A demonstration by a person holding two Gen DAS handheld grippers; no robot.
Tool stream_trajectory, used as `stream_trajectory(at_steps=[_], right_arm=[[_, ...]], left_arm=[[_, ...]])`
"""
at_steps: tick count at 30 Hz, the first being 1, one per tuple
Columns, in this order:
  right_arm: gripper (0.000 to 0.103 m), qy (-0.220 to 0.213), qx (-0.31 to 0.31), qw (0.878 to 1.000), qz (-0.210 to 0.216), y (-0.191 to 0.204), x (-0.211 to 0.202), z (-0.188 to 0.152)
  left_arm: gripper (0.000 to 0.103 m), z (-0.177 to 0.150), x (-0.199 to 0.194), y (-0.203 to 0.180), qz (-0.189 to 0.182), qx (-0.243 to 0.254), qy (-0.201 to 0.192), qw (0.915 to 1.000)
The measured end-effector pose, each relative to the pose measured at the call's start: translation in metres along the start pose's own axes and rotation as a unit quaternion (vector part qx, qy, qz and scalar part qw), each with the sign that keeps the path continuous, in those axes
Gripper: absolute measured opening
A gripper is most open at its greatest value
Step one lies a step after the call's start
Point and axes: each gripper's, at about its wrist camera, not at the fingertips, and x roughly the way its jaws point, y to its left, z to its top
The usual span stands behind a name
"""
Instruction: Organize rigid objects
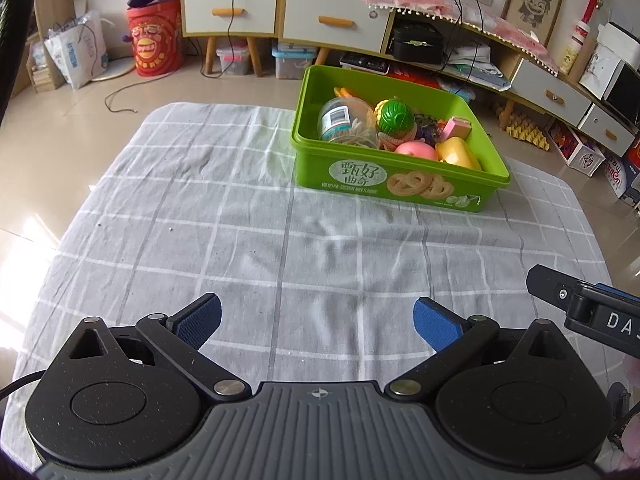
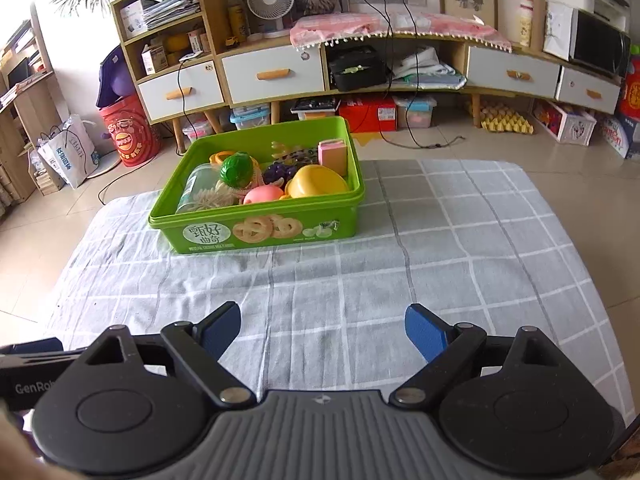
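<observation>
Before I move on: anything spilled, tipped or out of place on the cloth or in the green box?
Nothing stands out. The green box sits upright on the checked cloth, toys piled inside it, none lying outside. Both hand-held grippers, left and right, are open and hold nothing.

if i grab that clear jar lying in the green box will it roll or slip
Probably. The clear jar lies on its side, so it may roll once freed. Its smooth, rounded wall looks slippery for flat pads. It seems stiff and light, holding pale sticks.
</observation>
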Motion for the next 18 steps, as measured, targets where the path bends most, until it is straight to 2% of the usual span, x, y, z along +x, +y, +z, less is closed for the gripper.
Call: stream_trajectory(at_steps=[5,18], right_arm=[[0.066,0.014,0.025,1.0,0.007,-0.006,0.0033,0.0005],[0.066,0.006,0.027,1.0,0.003,-0.0058,-0.0015,0.0016]], left_arm=[[0.101,-0.0012,0.0002,-0.001,0.001,0.003,0.002,1.0],[0.101,-0.0026,0.002,-0.0014,0.003,0.004,0.006,1.0]])
